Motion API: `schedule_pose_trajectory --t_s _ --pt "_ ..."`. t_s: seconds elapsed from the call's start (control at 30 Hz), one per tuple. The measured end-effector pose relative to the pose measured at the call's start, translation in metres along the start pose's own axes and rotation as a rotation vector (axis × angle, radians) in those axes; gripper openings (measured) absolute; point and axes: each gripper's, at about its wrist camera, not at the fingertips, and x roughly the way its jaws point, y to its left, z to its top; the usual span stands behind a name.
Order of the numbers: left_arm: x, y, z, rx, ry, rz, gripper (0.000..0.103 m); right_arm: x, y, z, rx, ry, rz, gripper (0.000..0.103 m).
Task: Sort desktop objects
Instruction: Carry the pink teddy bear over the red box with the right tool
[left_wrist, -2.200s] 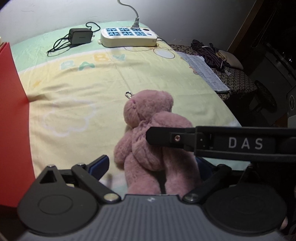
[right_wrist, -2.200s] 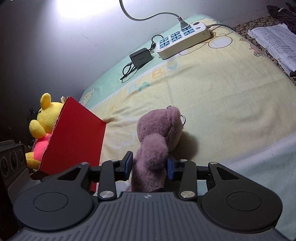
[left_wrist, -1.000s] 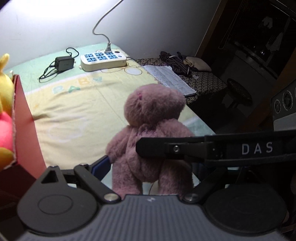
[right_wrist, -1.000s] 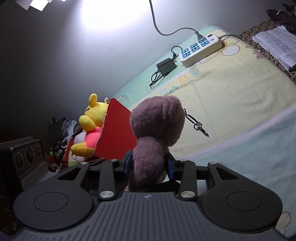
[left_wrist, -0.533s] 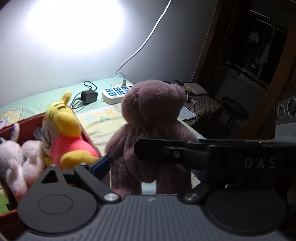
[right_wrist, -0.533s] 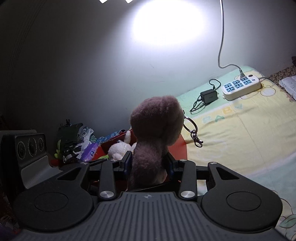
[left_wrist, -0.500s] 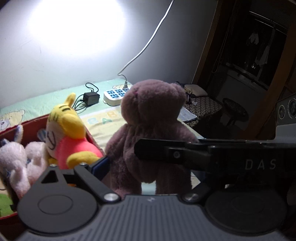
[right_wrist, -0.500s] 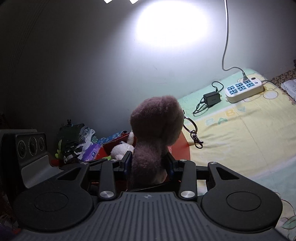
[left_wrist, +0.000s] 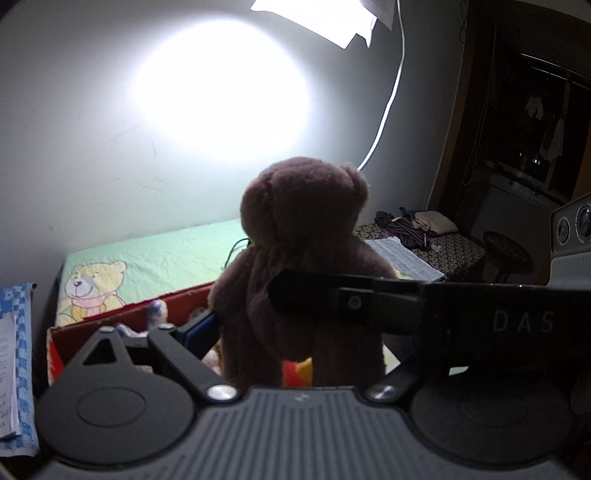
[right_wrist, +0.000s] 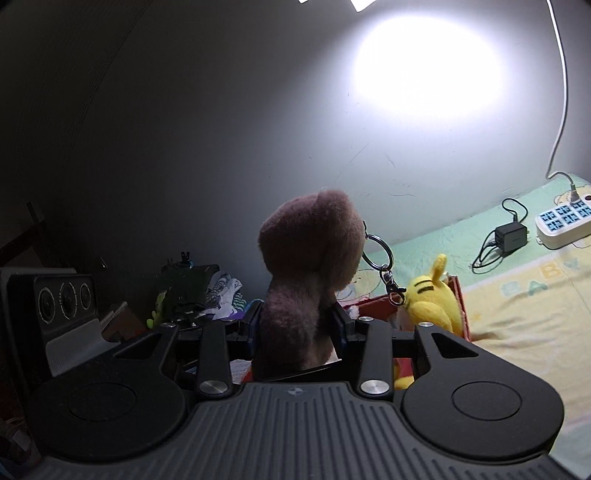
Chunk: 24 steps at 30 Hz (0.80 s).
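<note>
Closest to us, our right gripper (right_wrist: 298, 328) is clamped on the lower body of the teddy bear (right_wrist: 308, 266), its two blue pads pressing the plush from either side. The bear's legs are hidden behind the tool body in both views. Our left gripper (left_wrist: 295, 325) sits on the same toy; only its left blue pad (left_wrist: 197, 328) shows, touching the bear's flank, while the other finger is covered by the black bar of the right tool (left_wrist: 406, 308) that crosses in front, marked "DAS". So we cannot tell whether the left one is pinching or merely resting alongside.

The bear stands upright between the fingers, long axis vertical, head up, its back toward both cameras, its face turned away. A key ring with a clip (right_wrist: 382, 266) hangs off the right side of its head.

Just beyond and below the bear lies the red box (left_wrist: 122, 325), mostly blocked by the tools. Inside it a yellow plush toy (right_wrist: 434, 299) shows its back, and a pale toy (left_wrist: 157, 312) is too dim to identify.

Farther ahead on the right, on the bed sheet (right_wrist: 524, 314), lie a black charger (right_wrist: 511, 236) and a white power strip (right_wrist: 565, 221), cut off by the frame edge. The wall behind is washed out by lamp glare.
</note>
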Motion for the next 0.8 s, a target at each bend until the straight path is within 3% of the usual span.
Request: schedule_pose_trajectory --t_s 0.23,0.53,0.8 --pt "0.013 0.041 0.004 -0.065 -0.007 0.009 0.091 0.043 0.007 0.006 -0.037 0.022 -0.005 0.040" --pt "0.068 0.072 -0.027 -0.155 0.151 -0.029 0.089 0.089 -0.026 -0.017 -0.014 0.205 -0.125 0.040" --pt "0.091 0.093 -0.042 -0.238 0.236 -0.056 0.088 0.109 -0.029 -0.028 -0.007 0.290 -0.165 0.041"
